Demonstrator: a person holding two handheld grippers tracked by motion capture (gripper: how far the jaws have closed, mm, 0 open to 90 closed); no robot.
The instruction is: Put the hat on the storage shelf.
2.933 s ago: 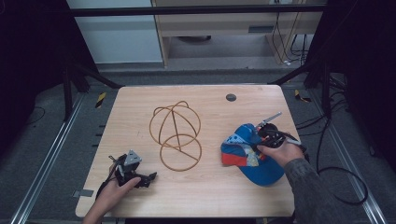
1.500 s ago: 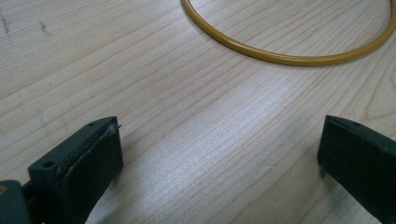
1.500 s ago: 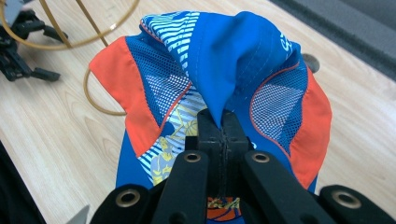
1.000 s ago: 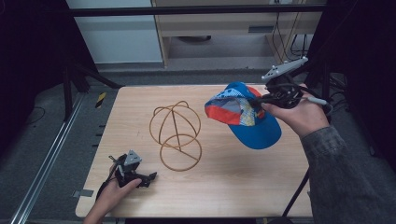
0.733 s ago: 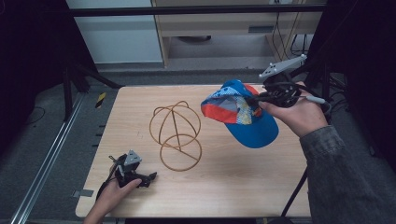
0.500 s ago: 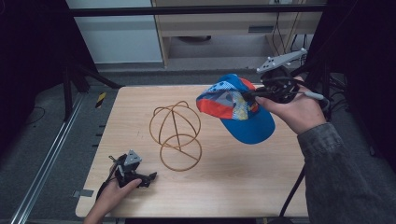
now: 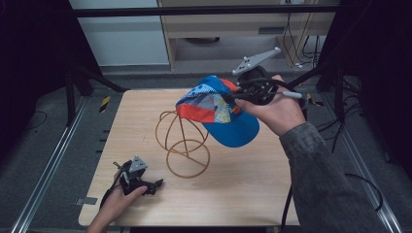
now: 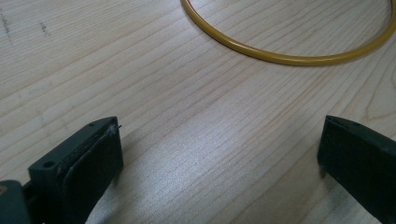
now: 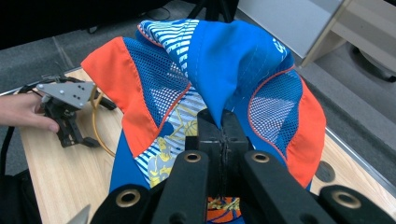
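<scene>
The right tool (image 7: 232,98) is clamped on the fabric of a blue, orange and patterned cap (image 7: 218,114), its jaws pressed together on a fold at the crown, as the right gripper view shows. The cap hangs in the air just above and to the right of the yellow wire stand (image 7: 182,143), which stands on the counter (image 7: 243,194). The left tool (image 7: 156,184) rests on the counter just left of the stand's base ring, its jaws spread wide with nothing between them.
</scene>
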